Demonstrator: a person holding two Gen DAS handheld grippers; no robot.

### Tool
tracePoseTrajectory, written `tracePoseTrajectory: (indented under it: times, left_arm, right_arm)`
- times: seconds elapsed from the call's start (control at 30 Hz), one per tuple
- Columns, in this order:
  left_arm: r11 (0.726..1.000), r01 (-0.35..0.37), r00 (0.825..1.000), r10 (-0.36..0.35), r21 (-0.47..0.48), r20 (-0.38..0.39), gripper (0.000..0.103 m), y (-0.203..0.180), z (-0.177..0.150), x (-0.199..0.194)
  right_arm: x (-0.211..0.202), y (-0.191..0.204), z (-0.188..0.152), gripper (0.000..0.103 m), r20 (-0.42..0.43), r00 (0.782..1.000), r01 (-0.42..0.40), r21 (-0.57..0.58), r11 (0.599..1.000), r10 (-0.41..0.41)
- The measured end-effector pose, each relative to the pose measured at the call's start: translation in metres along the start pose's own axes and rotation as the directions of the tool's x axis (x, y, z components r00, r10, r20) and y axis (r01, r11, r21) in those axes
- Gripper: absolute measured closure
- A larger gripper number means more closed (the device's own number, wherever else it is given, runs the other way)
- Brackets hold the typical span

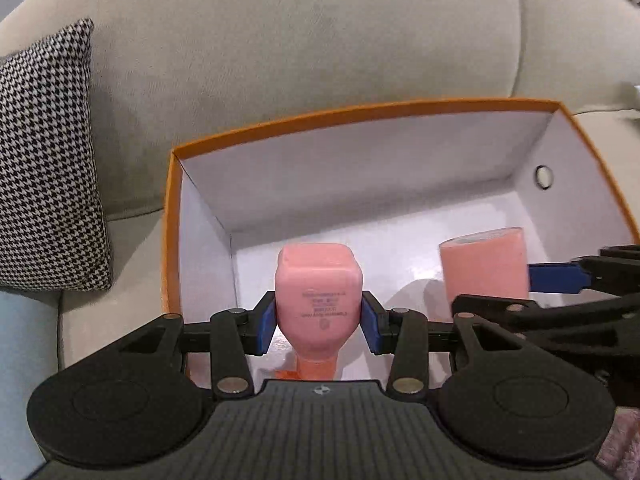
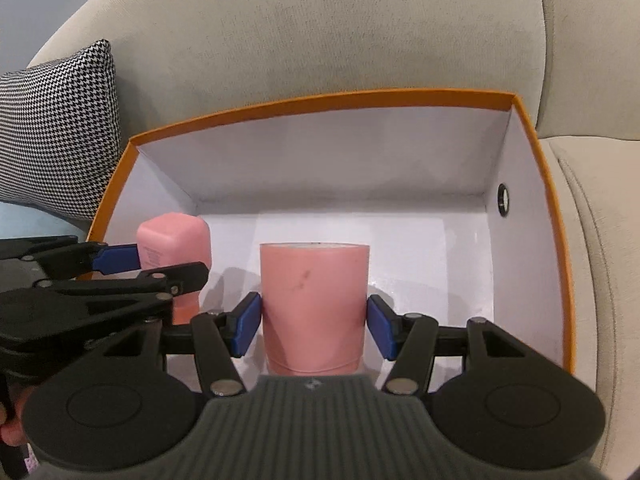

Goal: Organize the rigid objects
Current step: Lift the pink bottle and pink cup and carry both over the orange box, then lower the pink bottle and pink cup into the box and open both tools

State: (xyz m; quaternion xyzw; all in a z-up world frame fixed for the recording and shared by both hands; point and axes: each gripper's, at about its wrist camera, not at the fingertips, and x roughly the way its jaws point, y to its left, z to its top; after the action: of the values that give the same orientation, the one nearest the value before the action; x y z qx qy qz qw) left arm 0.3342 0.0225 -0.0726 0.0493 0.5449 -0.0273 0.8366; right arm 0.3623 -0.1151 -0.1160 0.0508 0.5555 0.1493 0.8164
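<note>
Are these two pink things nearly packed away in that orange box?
Nearly. The left claw grips the pink bottle, the right claw the pink cup, both inside the orange box. Nothing lies loose inside; both await release.

The box [image 2: 552, 240] looks like stiff cardboard, matt orange outside with a smooth white lining that shines faintly on its floor, and a metal-ringed eyelet [image 2: 503, 199] in its right wall. Inside the box, the pink bottle [image 1: 318, 300] is smooth, slightly glossy plastic; the pink cylinder [image 2: 314, 304] beside it looks matt and faintly scuffed. Behind the box, the sofa [image 2: 320, 32] is woven beige cloth; left of the box lies a houndstooth fabric cushion [image 1: 44, 160].
</note>
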Motion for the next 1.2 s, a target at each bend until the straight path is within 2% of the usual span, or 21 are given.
tracePoseTrajectory:
  times: [0.3,0.53,0.67,0.8,0.9,1.0,1.13,1.2]
  left_arm:
    - [0.999,-0.01,0.999,0.008,-0.043,-0.049,0.054,-0.004,0.01,0.022]
    - [0.999,-0.037,0.999,0.037,-0.02,0.001,0.047,-0.007,0.01,0.027]
    - [1.0,-0.022,0.999,0.023,-0.018,0.027,0.046,-0.007,0.012,0.024]
    - [1.0,0.003,0.996,-0.002,-0.016,0.092,0.046,-0.003,0.01,0.003]
    - [1.0,0.01,0.989,-0.007,-0.016,0.147,0.039,0.004,0.007,-0.021]
    - [0.998,0.02,0.982,-0.01,-0.052,0.189,0.038,0.018,0.005,-0.044]
    - [0.993,-0.005,0.973,0.032,-0.12,0.229,0.029,0.039,-0.001,-0.064]
    - [0.988,-0.005,0.971,0.041,-0.152,0.234,0.028,0.049,-0.004,-0.069]
  right_arm:
    - [0.005,0.0,-0.002,0.044,-0.006,1.0,0.016,0.001,1.0,-0.016]
    - [0.006,0.006,-0.004,0.044,-0.007,1.0,0.027,-0.004,1.0,-0.027]
    - [0.008,0.006,-0.006,0.044,-0.01,1.0,0.028,0.0,1.0,-0.028]
    - [0.007,0.007,-0.007,0.044,-0.012,1.0,0.022,-0.001,1.0,-0.022]
    - [0.005,0.007,-0.009,0.044,-0.01,1.0,0.022,-0.002,1.0,-0.022]
    - [0.002,0.007,-0.009,0.044,-0.013,1.0,0.016,0.004,1.0,-0.016]
    - [0.001,0.01,-0.01,0.044,-0.017,1.0,0.011,0.006,1.0,-0.011]
    - [0.002,0.013,-0.01,0.044,-0.019,1.0,0.014,0.004,1.0,-0.014]
